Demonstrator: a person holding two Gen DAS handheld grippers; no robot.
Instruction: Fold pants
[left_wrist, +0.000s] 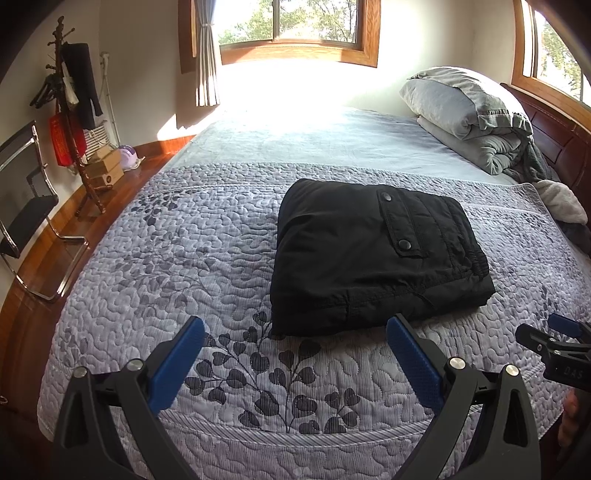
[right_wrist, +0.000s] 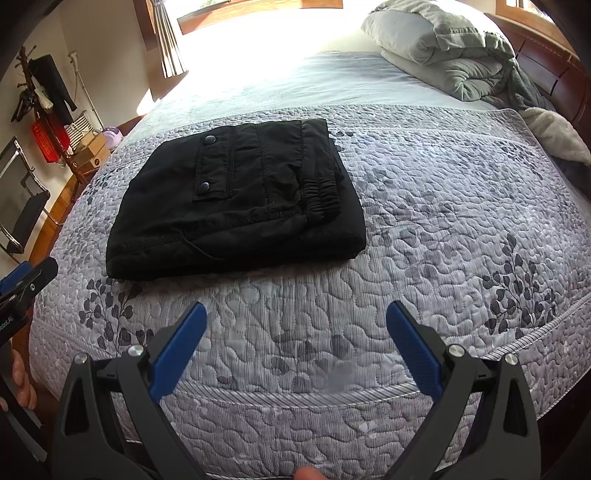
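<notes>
Sunlight from the window (left_wrist: 295, 22) washed out the far end of the bed, where one grey quilted bedspread (left_wrist: 184, 266) with a dark leaf print covered the mattress. On it lay the single pair of black pants (left_wrist: 369, 258), folded into a squarish bundle, pocket flap uppermost with two snap buttons showing and the elastic waistband toward the right edge. I held my left gripper (left_wrist: 295, 354) low over the near edge of the bedspread, its two blue-padded fingers (left_wrist: 177, 365) spread wide apart and holding nothing, the pants just beyond their tips. My right gripper (right_wrist: 297, 339) was likewise spread wide and empty, with the pants ahead and to its left, apart from the fingers. On the side of my right gripper, seen from the left camera, I could read the letters "DAS". Two pillows (left_wrist: 461, 110) were stacked by the headboard. One coat stand (left_wrist: 70, 110) stood by the wall with a red tag whose writing I could not read, and one chair (left_wrist: 26, 206) stood nearby.
</notes>
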